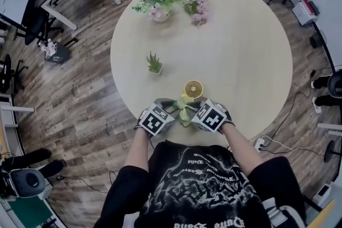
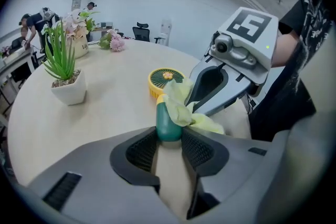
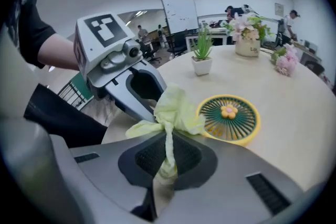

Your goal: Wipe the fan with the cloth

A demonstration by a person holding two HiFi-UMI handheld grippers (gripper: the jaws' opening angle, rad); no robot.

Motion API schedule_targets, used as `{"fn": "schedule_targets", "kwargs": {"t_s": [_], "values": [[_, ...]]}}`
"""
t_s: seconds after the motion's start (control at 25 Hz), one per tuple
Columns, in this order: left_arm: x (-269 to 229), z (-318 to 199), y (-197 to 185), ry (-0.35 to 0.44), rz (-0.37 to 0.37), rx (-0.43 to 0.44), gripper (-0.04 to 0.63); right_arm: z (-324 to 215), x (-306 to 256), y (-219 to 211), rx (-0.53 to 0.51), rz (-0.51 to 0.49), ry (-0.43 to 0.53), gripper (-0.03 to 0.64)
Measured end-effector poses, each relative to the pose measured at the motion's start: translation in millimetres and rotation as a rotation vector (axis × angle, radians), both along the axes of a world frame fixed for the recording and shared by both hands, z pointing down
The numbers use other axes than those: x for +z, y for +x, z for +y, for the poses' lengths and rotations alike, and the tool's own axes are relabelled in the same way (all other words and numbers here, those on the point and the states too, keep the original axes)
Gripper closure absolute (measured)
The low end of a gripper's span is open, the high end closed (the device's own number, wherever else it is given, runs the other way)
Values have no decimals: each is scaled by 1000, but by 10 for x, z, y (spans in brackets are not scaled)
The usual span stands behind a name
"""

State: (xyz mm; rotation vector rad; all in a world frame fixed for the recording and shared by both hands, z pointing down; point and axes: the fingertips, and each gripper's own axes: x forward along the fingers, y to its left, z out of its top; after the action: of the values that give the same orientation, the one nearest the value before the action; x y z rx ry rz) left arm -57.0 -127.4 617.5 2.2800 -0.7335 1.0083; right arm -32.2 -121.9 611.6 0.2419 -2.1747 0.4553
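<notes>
Near edge of the round table (image 1: 251, 50): both grippers meet just in front of the person, their tips turned toward each other.
Left gripper (image 2: 169, 136): jaws partly apart and clamped on the fan's green handle (image 2: 168, 122), which sits between the pads.
Right gripper (image 3: 167, 152): jaws pressed together, pinching a twisted strand of the cloth.
Cloth (image 3: 176, 110): pale yellow-green, bunched around the top of the handle, between the two grippers' tips.
Fan (image 3: 229, 118): small, with a yellow rim and a dark green grille that has a flower-shaped centre. Its head faces upward, low over the tabletop, just beyond the cloth. Whether it touches the table cannot be told.
Small plant (image 1: 154, 63): spiky green, in a white pot, well apart from the fan.
Flowers (image 1: 165, 5): pink and green bunch in a pot at the table's far edge.
</notes>
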Motion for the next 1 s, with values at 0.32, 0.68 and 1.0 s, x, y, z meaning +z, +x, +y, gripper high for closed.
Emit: {"fn": "schedule_targets", "kwargs": {"t_s": [0.32, 0.68, 1.0], "values": [[-4, -23, -3, -27, 11, -13, 423, -233, -17, 258, 303, -81, 2, 589], [-30, -29, 11, -36, 33, -132, 422, -368, -137, 802, 560, -116, 62, 589], [-263, -149, -5, 189, -94, -185, 273, -421, -262, 1225, 688, -197, 84, 589]]}}
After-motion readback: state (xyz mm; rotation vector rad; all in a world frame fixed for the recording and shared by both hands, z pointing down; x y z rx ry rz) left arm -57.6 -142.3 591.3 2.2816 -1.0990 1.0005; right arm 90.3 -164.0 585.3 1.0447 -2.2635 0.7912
